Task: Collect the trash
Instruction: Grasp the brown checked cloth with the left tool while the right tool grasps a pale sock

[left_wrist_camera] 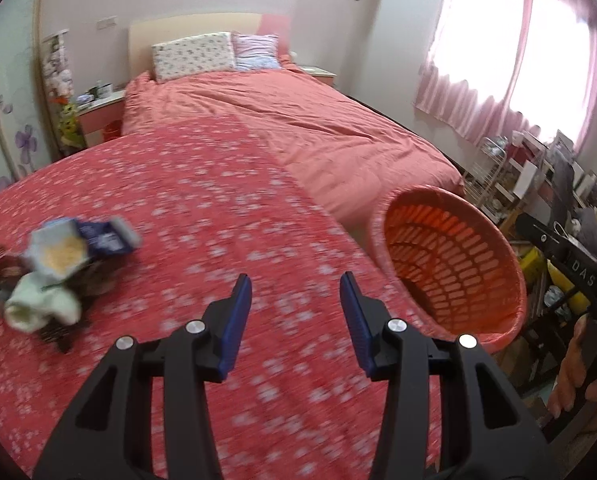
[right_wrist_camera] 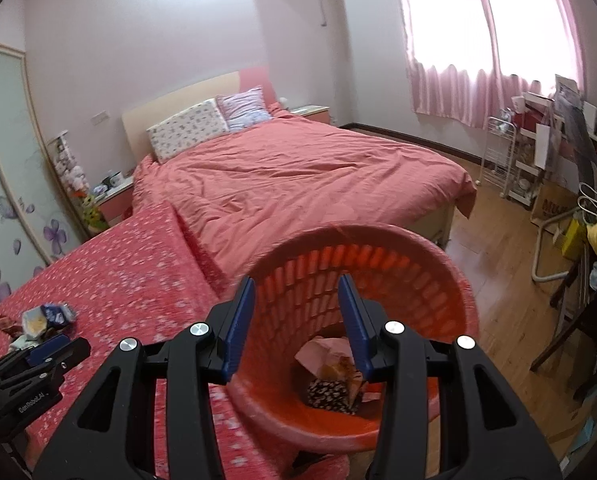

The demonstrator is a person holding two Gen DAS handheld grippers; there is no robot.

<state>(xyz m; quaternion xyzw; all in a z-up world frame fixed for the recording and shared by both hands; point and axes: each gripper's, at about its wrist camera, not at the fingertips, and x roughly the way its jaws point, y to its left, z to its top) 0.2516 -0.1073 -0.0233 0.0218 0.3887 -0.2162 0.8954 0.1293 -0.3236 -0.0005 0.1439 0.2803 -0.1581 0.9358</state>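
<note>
Over the flowered red cloth of the worktop [left_wrist_camera: 202, 208], the left tool [left_wrist_camera: 296, 300] is hovering with its jaws apart and nothing between them, the heap of trash wrappers [left_wrist_camera: 70, 256] lying off to its left. The right tool [right_wrist_camera: 296, 300] is hanging open and empty above the orange slatted basket [right_wrist_camera: 418, 276], where crumpled wrappers [right_wrist_camera: 330, 376] are lying at the bottom.

one orange basket [right_wrist_camera: 450, 280], two pillows [left_wrist_camera: 194, 56], one bed [left_wrist_camera: 298, 120], two grippers [left_wrist_camera: 296, 292]
</note>
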